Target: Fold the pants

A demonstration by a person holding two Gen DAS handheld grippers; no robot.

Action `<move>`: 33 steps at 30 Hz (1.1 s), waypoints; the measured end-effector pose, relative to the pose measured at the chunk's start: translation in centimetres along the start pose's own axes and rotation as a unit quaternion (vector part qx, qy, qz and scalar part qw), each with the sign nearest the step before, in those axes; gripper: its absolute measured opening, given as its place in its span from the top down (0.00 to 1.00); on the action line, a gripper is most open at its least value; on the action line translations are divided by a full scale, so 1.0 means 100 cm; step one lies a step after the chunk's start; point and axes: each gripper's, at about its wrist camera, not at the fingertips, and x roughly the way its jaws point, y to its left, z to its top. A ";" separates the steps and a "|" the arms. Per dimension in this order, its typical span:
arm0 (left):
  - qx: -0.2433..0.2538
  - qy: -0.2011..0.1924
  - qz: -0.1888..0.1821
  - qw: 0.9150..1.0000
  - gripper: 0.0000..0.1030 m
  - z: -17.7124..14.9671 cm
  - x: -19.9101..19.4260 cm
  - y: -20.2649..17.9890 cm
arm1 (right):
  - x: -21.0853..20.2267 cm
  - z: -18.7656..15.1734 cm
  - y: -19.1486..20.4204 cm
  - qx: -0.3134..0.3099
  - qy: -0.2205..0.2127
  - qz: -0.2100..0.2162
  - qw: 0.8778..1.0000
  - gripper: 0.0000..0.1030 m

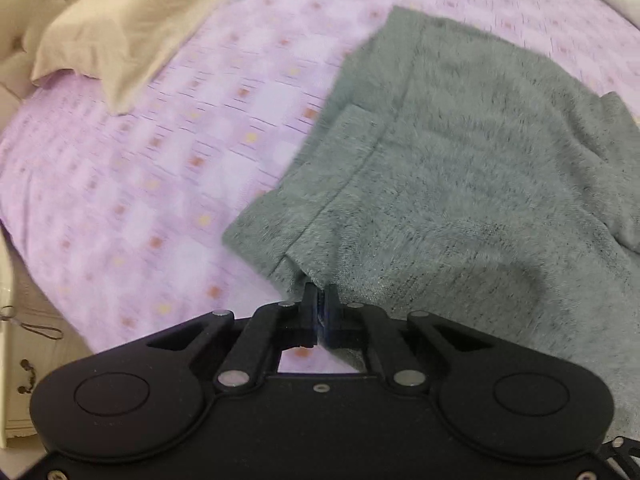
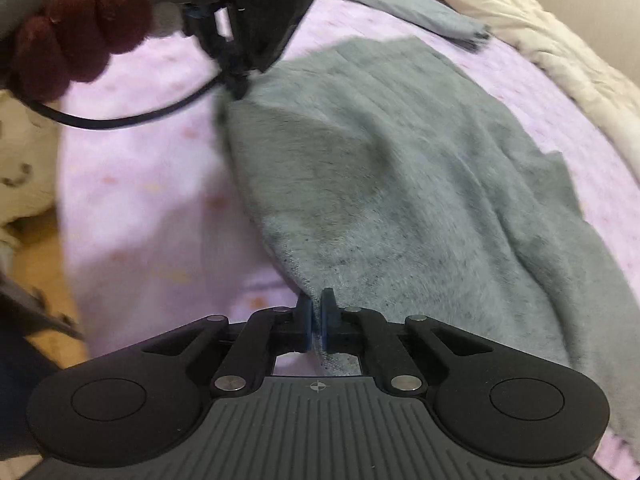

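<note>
A: Pants [image 1: 480, 152] lie spread on the bed [image 1: 140, 184], grey fleece below the beige pillow [image 1: 116, 28]. Which step?

B: Gripping an edge, I'd judge; next, carry it across evenly.

A: Grippers?

B: Left gripper [image 1: 319, 300] and right gripper [image 2: 318, 312] are each clamped on the near hem.

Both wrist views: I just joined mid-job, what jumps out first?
The grey fleece pants sprawl across the lilac patterned bedsheet, filling the right of the left wrist view. Both the left gripper and right gripper are pinched shut on the pants' near edge. A hand in a dark red glove shows top left in the right wrist view.
</note>
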 end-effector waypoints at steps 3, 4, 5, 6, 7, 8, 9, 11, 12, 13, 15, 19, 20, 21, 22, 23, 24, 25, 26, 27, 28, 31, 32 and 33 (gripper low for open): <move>0.000 0.006 0.002 1.000 0.95 -0.005 -0.002 0.007 | 0.007 0.000 0.012 -0.011 0.009 0.019 1.000 0.95; 0.005 0.010 0.004 1.000 0.94 -0.008 0.002 0.003 | 0.014 0.001 0.012 -0.008 0.016 0.021 1.000 0.95; 0.012 0.016 0.005 1.000 0.94 -0.008 0.010 0.002 | 0.021 0.001 0.012 -0.005 0.025 0.022 0.999 0.92; 0.023 0.024 0.009 0.999 0.92 -0.008 0.017 -0.002 | 0.027 0.001 0.011 0.002 0.035 0.025 0.999 0.90; 0.033 0.024 0.015 0.999 0.90 -0.005 0.021 -0.008 | 0.027 0.000 0.009 0.010 0.033 0.026 0.999 0.90; 0.038 0.019 0.017 0.999 0.90 -0.004 0.021 -0.010 | 0.022 -0.001 0.005 0.020 0.027 0.035 0.999 0.83; 0.037 0.011 0.018 0.999 0.89 -0.004 0.017 -0.009 | 0.014 -0.002 -0.002 0.035 0.017 0.049 0.998 0.74; 0.027 -0.002 0.014 1.000 0.86 -0.005 0.004 -0.007 | -0.009 -0.010 -0.017 0.074 -0.009 0.052 0.996 0.67; 0.023 -0.007 0.019 1.000 0.88 -0.004 -0.001 -0.008 | -0.023 -0.016 -0.026 0.098 -0.023 0.048 0.994 0.65; 0.020 -0.019 0.036 0.999 0.88 -0.007 -0.010 -0.006 | -0.037 -0.024 -0.038 0.128 -0.033 0.042 0.990 0.64; 0.018 -0.044 0.050 0.998 0.89 -0.008 -0.020 -0.004 | -0.062 -0.046 -0.061 0.190 -0.044 0.018 0.981 0.64; 0.047 -0.068 0.024 0.996 0.88 -0.010 -0.033 -0.026 | -0.095 -0.113 -0.121 0.341 -0.035 -0.075 0.936 0.64; 0.057 -0.068 0.012 0.996 0.88 -0.011 -0.034 -0.039 | -0.099 -0.133 -0.138 0.376 -0.026 -0.101 0.921 0.64; 0.067 -0.065 0.001 0.996 0.88 -0.014 -0.035 -0.053 | -0.104 -0.157 -0.155 0.410 -0.017 -0.125 0.903 0.64; 0.076 -0.060 -0.009 0.995 0.88 -0.017 -0.036 -0.067 | -0.107 -0.177 -0.168 0.436 -0.011 -0.143 0.888 0.64; 0.084 -0.054 -0.021 0.995 0.88 -0.020 -0.035 -0.082 | -0.110 -0.197 -0.182 0.458 -0.003 -0.160 0.874 0.64; 0.091 -0.052 -0.028 0.994 0.87 -0.025 -0.036 -0.094 | -0.113 -0.217 -0.194 0.474 0.008 -0.178 0.862 0.64; 0.100 -0.048 -0.031 0.993 0.87 -0.031 -0.038 -0.107 | -0.115 -0.236 -0.203 0.484 0.021 -0.195 0.853 0.64; 0.106 -0.044 -0.033 0.993 0.87 -0.036 -0.037 -0.118 | -0.118 -0.255 -0.213 0.492 0.034 -0.207 0.845 0.64; 0.111 -0.037 -0.038 0.992 0.87 -0.041 -0.035 -0.129 | -0.120 -0.272 -0.220 0.500 0.047 -0.215 0.838 0.64; 0.115 -0.026 -0.040 0.992 0.87 -0.045 -0.031 -0.138 | -0.123 -0.288 -0.228 0.507 0.061 -0.225 0.830 0.64; 0.122 0.021 -0.033 0.992 0.86 -0.058 -0.019 -0.160 | -0.142 -0.334 -0.241 0.531 0.074 -0.246 0.807 0.61; 0.120 0.046 -0.029 0.991 0.86 -0.061 -0.010 -0.164 | -0.149 -0.344 -0.247 0.543 0.078 -0.249 0.798 0.61; 0.113 0.078 -0.027 0.990 0.86 -0.064 -0.001 -0.166 | -0.155 -0.350 -0.253 0.549 0.085 -0.256 0.791 0.61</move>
